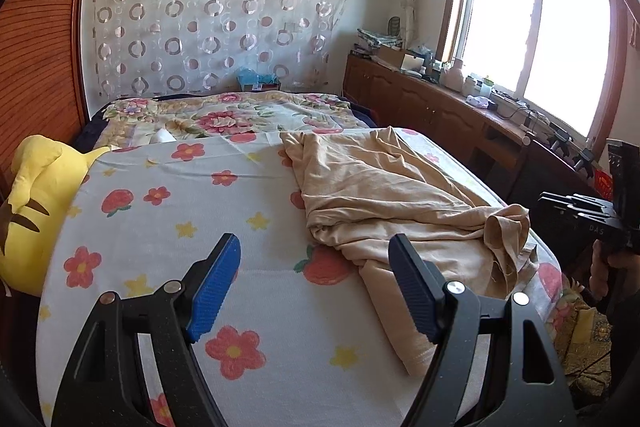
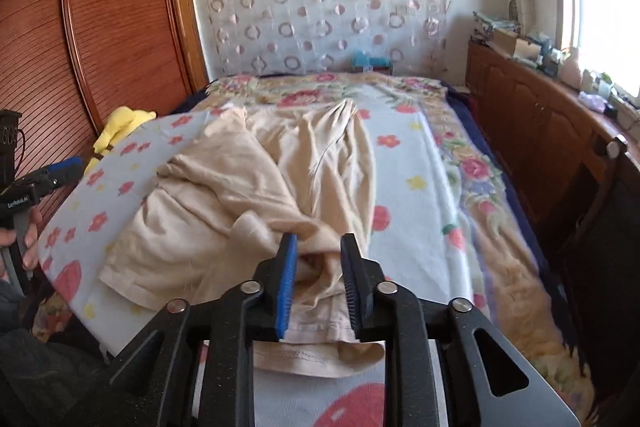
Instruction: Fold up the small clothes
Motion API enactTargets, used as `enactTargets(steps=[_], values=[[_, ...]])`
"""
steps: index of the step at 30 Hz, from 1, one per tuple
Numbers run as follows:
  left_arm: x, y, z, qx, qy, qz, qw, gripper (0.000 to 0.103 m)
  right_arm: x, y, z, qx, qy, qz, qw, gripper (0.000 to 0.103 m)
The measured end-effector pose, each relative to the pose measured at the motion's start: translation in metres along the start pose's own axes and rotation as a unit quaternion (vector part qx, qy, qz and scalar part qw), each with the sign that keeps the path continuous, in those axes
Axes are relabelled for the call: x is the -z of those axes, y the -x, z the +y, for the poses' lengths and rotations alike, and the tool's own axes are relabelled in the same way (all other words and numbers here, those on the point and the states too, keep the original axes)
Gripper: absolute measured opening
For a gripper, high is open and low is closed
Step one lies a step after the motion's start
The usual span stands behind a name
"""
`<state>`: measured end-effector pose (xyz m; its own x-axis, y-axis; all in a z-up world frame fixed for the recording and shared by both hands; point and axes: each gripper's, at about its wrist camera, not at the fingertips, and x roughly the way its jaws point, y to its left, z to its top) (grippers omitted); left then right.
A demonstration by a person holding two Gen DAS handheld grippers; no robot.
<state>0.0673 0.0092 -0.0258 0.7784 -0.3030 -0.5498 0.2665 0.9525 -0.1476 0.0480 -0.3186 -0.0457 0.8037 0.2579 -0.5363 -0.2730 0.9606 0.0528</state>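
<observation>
Beige garment [image 1: 400, 203] crumpled on floral sheet [image 1: 160, 227], toward right edge of bed.

Left gripper [image 1: 316, 287] wide open, empty, over bare sheet. Right gripper [image 2: 318, 287] part open around a cloth fold, pads not clearly pressing; likely to slip free or drag the heap off the edge. One garment, one yellow plush [image 1: 28, 203], two grippers.

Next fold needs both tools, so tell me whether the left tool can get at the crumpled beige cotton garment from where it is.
Probably yes: the left tool stands open beside the crumpled beige cotton garment, with only flat flowered sheet between.
</observation>
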Motion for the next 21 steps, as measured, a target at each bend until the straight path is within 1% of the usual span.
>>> enactTargets(steps=[2, 5, 7, 8, 11, 16, 19, 21], values=[[-0.001, 0.001, -0.003, -0.001, 0.001, -0.003, 1.0, 0.077, -0.003, 0.012, 0.003, 0.007, 0.008, -0.013, 1.0, 0.03], [-0.001, 0.003, -0.005, -0.003, -0.001, -0.006, 1.0, 0.077, -0.008, 0.024, 0.009, 0.005, 0.023, -0.026, 0.999, 0.038], [-0.001, 0.004, -0.005, -0.005, -0.002, -0.008, 1.0, 0.077, -0.013, 0.025, 0.016, 0.004, 0.033, -0.031, 0.999, 0.042], [-0.001, 0.005, -0.005, -0.006, -0.003, -0.008, 0.9999, 0.077, -0.011, 0.022, 0.013, 0.001, 0.038, -0.031, 0.999, 0.043], [-0.002, 0.007, -0.004, -0.011, -0.004, -0.011, 0.9999, 0.077, -0.017, 0.001, 0.019, -0.005, 0.052, -0.028, 0.998, 0.044], [-0.002, 0.009, 0.001, -0.019, 0.0, -0.016, 0.9997, 0.077, -0.036, -0.032, 0.036, -0.032, 0.074, -0.015, 0.997, 0.044], [-0.002, 0.012, 0.007, -0.025, 0.004, -0.019, 0.9995, 0.077, -0.051, -0.055, 0.051, -0.064, 0.094, -0.005, 0.993, 0.044], [-0.002, 0.014, 0.01, -0.029, 0.007, -0.021, 0.9993, 0.077, -0.061, -0.072, 0.062, -0.077, 0.105, 0.006, 0.992, 0.044]])
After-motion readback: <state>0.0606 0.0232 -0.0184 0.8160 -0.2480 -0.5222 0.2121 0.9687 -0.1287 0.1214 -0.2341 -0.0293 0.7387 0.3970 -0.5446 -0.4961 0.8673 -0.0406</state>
